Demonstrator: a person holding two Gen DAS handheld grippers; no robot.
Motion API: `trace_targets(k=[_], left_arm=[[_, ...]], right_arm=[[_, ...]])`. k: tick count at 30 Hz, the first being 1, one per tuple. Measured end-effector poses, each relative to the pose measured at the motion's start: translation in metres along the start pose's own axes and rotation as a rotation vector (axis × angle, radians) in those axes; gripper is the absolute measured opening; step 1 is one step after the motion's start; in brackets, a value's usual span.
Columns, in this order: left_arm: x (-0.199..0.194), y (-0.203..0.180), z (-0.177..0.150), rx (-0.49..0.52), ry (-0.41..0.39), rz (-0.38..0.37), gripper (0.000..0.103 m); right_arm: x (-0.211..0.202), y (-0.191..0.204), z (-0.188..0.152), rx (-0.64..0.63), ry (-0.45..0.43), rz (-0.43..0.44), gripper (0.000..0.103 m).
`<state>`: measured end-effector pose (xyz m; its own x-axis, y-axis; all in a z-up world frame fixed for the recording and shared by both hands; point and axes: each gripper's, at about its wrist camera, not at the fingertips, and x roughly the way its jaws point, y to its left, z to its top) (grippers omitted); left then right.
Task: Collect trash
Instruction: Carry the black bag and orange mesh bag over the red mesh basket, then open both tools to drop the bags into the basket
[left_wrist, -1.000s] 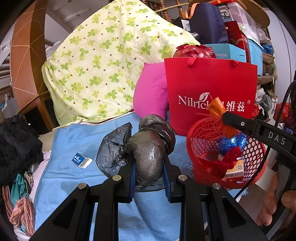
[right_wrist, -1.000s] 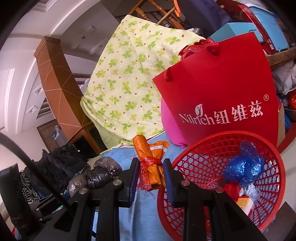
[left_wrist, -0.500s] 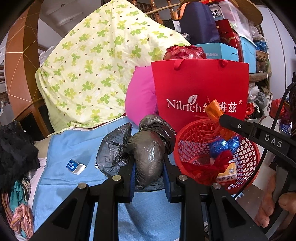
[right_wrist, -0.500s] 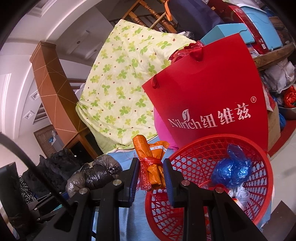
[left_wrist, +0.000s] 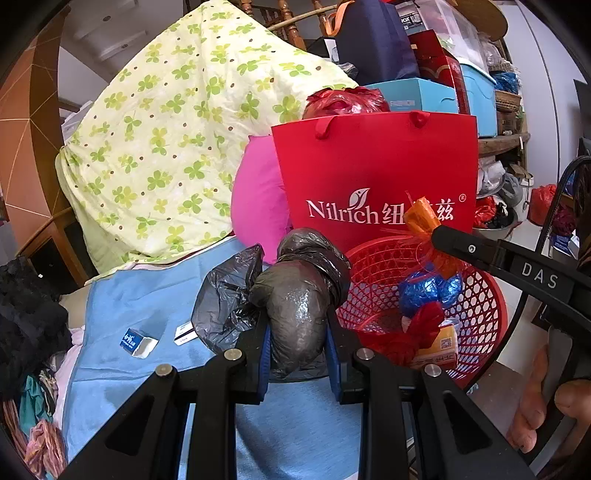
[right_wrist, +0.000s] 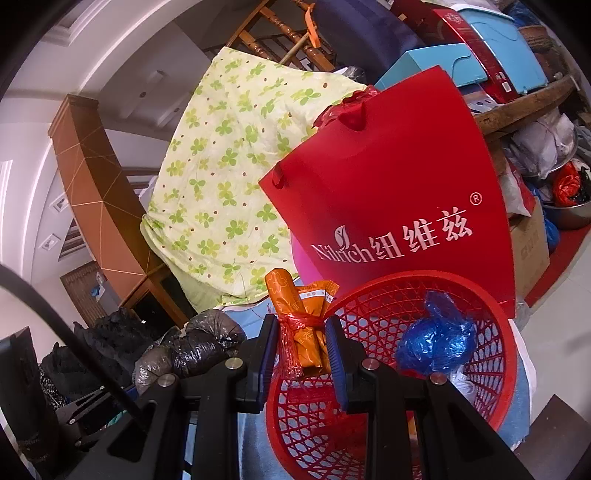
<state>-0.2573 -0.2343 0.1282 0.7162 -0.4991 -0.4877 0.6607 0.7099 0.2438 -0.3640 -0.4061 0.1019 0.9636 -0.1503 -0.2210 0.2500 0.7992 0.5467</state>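
Note:
My left gripper (left_wrist: 297, 350) is shut on a crumpled black plastic bag (left_wrist: 295, 295), held above the blue cloth just left of the red mesh basket (left_wrist: 484, 306). My right gripper (right_wrist: 301, 354) is shut on an orange wrapper tied in red netting (right_wrist: 303, 325) and holds it over the basket's near rim (right_wrist: 509, 354). The basket holds a blue plastic wad (right_wrist: 436, 339), red netting and a small box. The black bag also shows in the right wrist view (right_wrist: 192, 350), and the orange wrapper in the left wrist view (left_wrist: 424, 221).
A red Nilrich paper bag (left_wrist: 376, 177) stands behind the basket, with a pink cushion (left_wrist: 258, 206) and a green-flowered quilt (left_wrist: 177, 147) to its left. A small blue box (left_wrist: 138, 341) and a white card (left_wrist: 186, 332) lie on the blue cloth (left_wrist: 147, 295). Dark clothes pile at left.
Both grippers have shifted so the basket sits closer and more to the left; the orange wrapper is now over the basket's rim. Both grips are unchanged.

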Motion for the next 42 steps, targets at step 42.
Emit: trace_targets(k=[42], left_arm=[[0.052,-0.046,-0.005,-0.057,0.089,-0.319,0.042]], right_arm=[[-0.015,-0.071,0.010,0.184,0.018,-0.118,0.030]])
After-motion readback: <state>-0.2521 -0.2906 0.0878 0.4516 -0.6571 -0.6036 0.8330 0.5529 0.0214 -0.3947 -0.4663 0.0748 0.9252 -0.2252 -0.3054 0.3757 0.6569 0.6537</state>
